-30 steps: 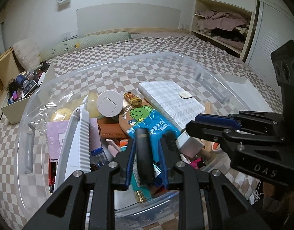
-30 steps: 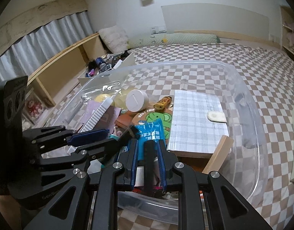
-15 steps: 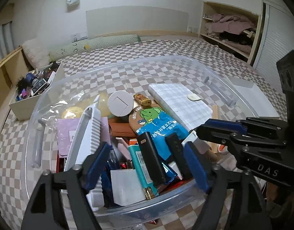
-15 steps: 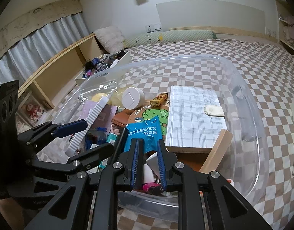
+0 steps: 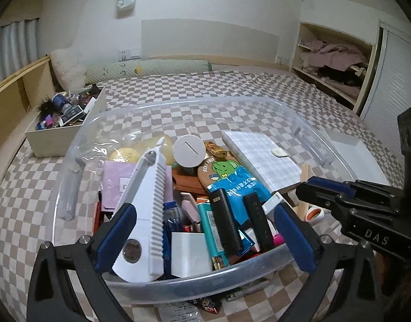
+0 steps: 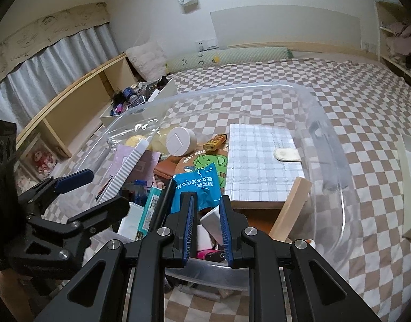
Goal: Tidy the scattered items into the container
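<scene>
Grippers hovered over the near end of the clear bin [image 5: 307, 145] on the checked bed [image 5: 232, 86]. Left gripper [image 5: 205, 230] was spreading its jaws wide, nothing gripped; two black bars [image 5: 226, 222] lay loose in the bin just beyond, between its fingers. Right gripper [image 6: 206, 228] was parting narrowly, pads touching nothing, above the bin's near rim.

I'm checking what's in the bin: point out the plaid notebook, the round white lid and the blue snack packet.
plaid notebook [image 6: 261, 158], right wrist view, cover centre
round white lid [image 5: 189, 150], left wrist view, top face
blue snack packet [image 5: 239, 185], left wrist view, printed front
</scene>
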Demonstrator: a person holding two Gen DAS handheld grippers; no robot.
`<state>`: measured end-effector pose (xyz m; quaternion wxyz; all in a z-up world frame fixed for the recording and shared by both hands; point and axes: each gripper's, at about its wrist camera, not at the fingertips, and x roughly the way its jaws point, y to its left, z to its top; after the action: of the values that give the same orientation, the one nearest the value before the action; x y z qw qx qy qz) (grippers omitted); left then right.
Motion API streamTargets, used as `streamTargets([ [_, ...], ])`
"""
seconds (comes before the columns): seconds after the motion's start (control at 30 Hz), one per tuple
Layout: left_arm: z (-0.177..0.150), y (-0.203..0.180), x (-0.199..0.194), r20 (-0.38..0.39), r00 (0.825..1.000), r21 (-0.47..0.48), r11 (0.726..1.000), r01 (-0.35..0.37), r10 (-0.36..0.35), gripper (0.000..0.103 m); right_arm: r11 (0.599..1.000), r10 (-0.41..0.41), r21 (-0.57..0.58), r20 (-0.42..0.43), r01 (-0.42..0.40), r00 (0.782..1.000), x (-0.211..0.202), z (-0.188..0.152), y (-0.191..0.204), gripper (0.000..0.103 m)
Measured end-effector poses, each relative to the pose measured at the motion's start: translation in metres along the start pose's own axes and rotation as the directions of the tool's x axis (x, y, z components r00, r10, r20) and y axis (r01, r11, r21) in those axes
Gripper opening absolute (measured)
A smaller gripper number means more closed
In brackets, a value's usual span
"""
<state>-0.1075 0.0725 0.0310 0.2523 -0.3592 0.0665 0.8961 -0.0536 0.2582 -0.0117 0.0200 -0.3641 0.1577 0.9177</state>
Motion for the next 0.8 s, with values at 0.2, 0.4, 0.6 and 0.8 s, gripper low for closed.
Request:
streamTargets([
  [0.2, -0.006, 0.013, -0.010, 0.040, 0.999, -0.046, 0.999, -0.012, 0.014, 0.103, 0.991, -0.131, 0.005, 0.106, 0.131, 0.986, -0.011, -0.006, 0.000, 0.103],
  [0.4, -0.008, 0.017, -0.019, 0.065, 0.997, -0.069, 0.997, -0.040, 0.044, 0.103, 0.989, -0.148, 0.035, 0.107, 0.145, 0.983, -0.012, -0.009, -0.005, 0.103],
  [0.6, -0.013, 0.019, -0.032, 0.088, 0.993, -0.052, 0.996, -0.077, 0.082, 0.103, 0.989, -0.149, 0.040, 0.124, 0.145, 0.981, -0.021, -0.014, -0.004, 0.103],
  [0.8, -0.019, 0.018, -0.050, 0.127, 0.983, -0.028, 0.991, -0.131, 0.134, 0.103, 0.988, -0.155, 0.032, 0.147, 0.152, 0.977, -0.032, -0.019, -0.002, 0.103],
])
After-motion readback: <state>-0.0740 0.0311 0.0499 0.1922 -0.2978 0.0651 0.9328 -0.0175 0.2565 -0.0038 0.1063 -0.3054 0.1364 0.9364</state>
